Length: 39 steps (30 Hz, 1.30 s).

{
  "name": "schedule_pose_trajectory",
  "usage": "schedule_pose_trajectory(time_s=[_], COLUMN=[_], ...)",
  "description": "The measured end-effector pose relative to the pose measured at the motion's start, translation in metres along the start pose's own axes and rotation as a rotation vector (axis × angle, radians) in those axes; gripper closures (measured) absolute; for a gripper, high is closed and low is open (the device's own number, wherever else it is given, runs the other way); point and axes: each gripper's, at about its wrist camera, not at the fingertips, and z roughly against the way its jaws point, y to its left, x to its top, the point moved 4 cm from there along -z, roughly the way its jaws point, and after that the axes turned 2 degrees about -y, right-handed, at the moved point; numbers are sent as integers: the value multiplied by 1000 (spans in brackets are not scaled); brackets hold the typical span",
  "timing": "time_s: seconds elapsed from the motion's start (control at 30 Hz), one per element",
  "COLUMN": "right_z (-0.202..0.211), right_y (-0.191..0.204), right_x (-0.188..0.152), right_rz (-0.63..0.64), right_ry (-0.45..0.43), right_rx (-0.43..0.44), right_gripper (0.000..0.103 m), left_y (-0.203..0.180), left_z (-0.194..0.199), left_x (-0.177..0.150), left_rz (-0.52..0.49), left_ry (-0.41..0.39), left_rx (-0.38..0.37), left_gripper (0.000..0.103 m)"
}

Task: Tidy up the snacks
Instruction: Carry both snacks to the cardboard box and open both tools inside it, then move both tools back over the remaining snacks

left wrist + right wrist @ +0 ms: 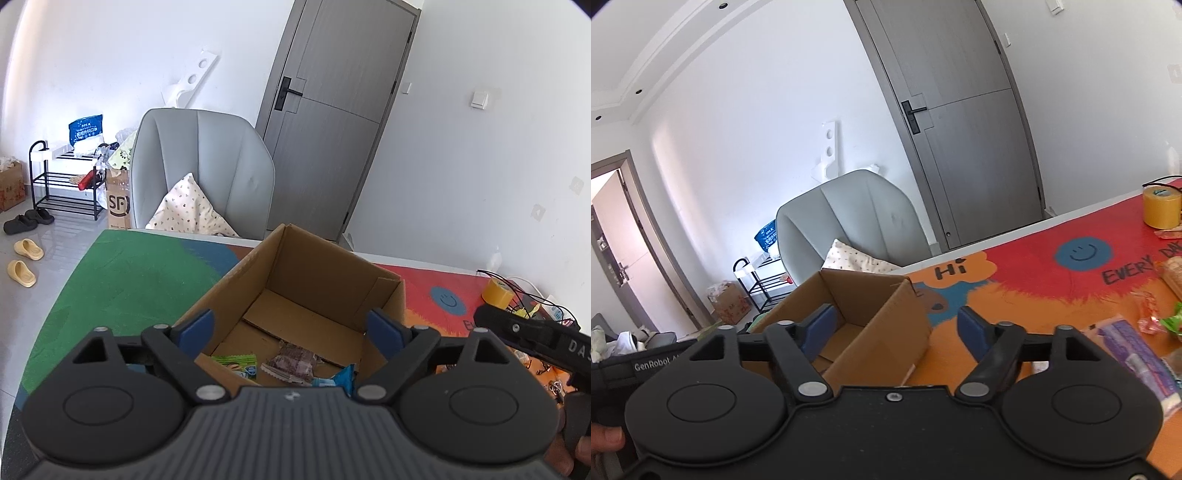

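Left gripper hanging wide, empty, over cardboard box; 3 snack packets lying inside at 6 o'clock. Right gripper gaping, empty; loose snacks waiting at 3 o'clock. Judging next: approaching low, pinching wrapper edge.

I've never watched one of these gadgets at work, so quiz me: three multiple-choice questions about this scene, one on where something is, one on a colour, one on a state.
1. Where do the wrapped snacks lie?
A. on the armchair
B. in the cardboard box
C. on the floor

2. What colour is the tape roll?
A. yellow
B. black
C. white

3. How do the left gripper jaws stand?
A. clamped on a snack
B. shut, empty
C. open, empty

Answers:
1 B, the packets rest on the box's bottom.
2 A, it stands yellow on the red mat.
3 C, the blue pads stand wide apart with nothing between.
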Motion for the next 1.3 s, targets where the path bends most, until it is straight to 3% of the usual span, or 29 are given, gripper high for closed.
schedule_pose_trajectory(time_s=[0.43,0.87,1.3], right_z=[28,77,106], right_y=[-25,-61,-110], right_x=[-10,-26,-50], right_rz=[-26,-30,-41], right_ry=[8,0,52], right_rx=[-67,-170,-272], right_gripper=[0,0,1], left_y=[-28,-93,-154], left_z=[10,18,-9], left_x=[-8,-40,-83], left_rz=[-63,-185,-252], left_ry=[9,54,157], left_rx=[-28,-156,-275], left_gripper=[10,10,10])
